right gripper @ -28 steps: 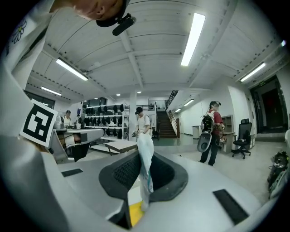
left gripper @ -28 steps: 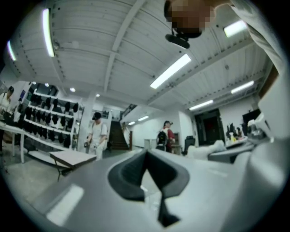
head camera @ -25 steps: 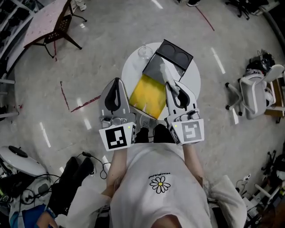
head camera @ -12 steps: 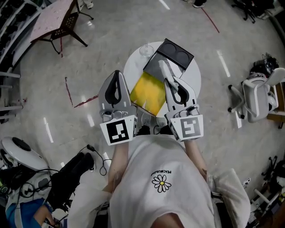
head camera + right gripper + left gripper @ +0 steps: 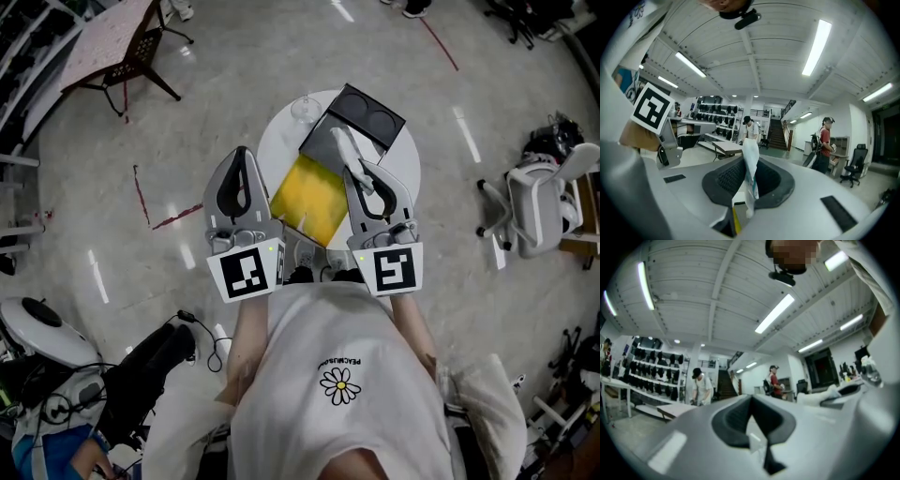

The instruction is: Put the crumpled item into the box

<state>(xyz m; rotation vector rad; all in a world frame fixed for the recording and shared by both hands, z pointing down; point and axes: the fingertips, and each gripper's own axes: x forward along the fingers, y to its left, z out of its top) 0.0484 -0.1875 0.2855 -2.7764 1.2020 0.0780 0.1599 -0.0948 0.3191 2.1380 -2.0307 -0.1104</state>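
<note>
A white crumpled item (image 5: 340,142) sticks out of the tips of my right gripper (image 5: 349,165), which is shut on it. In the right gripper view the same crumpled item (image 5: 750,159) stands up between the dark pads. The box (image 5: 310,199) is open and yellow inside, with a grey flap (image 5: 328,145) at its far end. It lies on a round white table (image 5: 277,142) between both grippers in the head view. My left gripper (image 5: 241,156) hangs over the table's left edge. Its jaws meet with nothing between them, as the left gripper (image 5: 753,401) view shows.
A black tray with two round hollows (image 5: 367,114) and a clear glass (image 5: 304,108) sit at the table's far side. An office chair (image 5: 539,202) stands to the right, a small table (image 5: 103,47) at the far left, and cables and gear (image 5: 141,375) lie on the floor near left.
Both grippers have drifted slightly to the left in the head view. The right gripper keeps its hold on the crumpled item.
</note>
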